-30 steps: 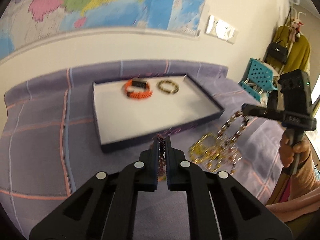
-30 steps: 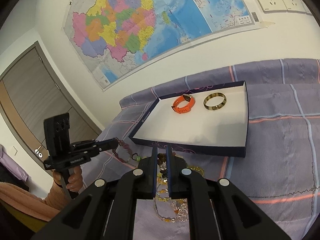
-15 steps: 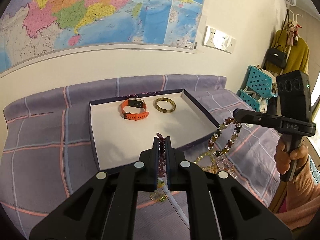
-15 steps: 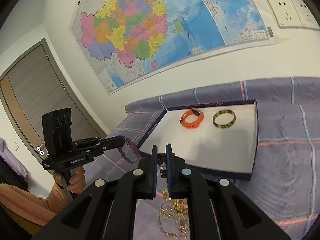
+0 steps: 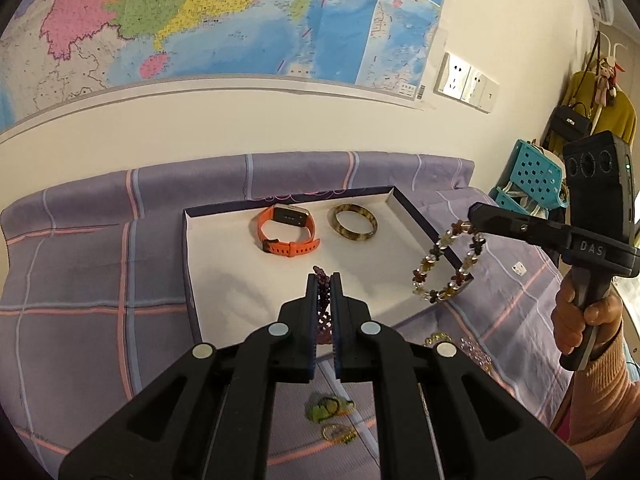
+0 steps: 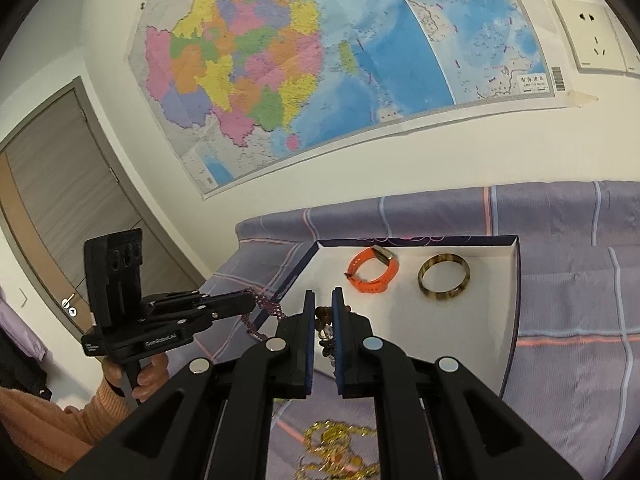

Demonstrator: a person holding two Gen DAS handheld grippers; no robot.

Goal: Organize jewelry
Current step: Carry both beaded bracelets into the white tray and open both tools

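My left claw (image 5: pixel 324 280) is clamped on a purple bead strand (image 5: pixel 322 308) above the tray's (image 5: pixel 192 264) near edge. In the tray lie an orange watch (image 5: pixel 286 230) and a bangle (image 5: pixel 355 222). My right claw (image 6: pixel 323 300) pinches a flower-bead bracelet (image 5: pixel 448 262) over the tray's right rim.

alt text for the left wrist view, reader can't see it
The left gripper is shut on a dark purple beaded bracelet above a white-lined tray holding an orange watch and a mottled bangle. To the right, the right gripper dangles a multicoloured bead bracelet over the tray's corner; more jewelry lies on the purple checked cloth.
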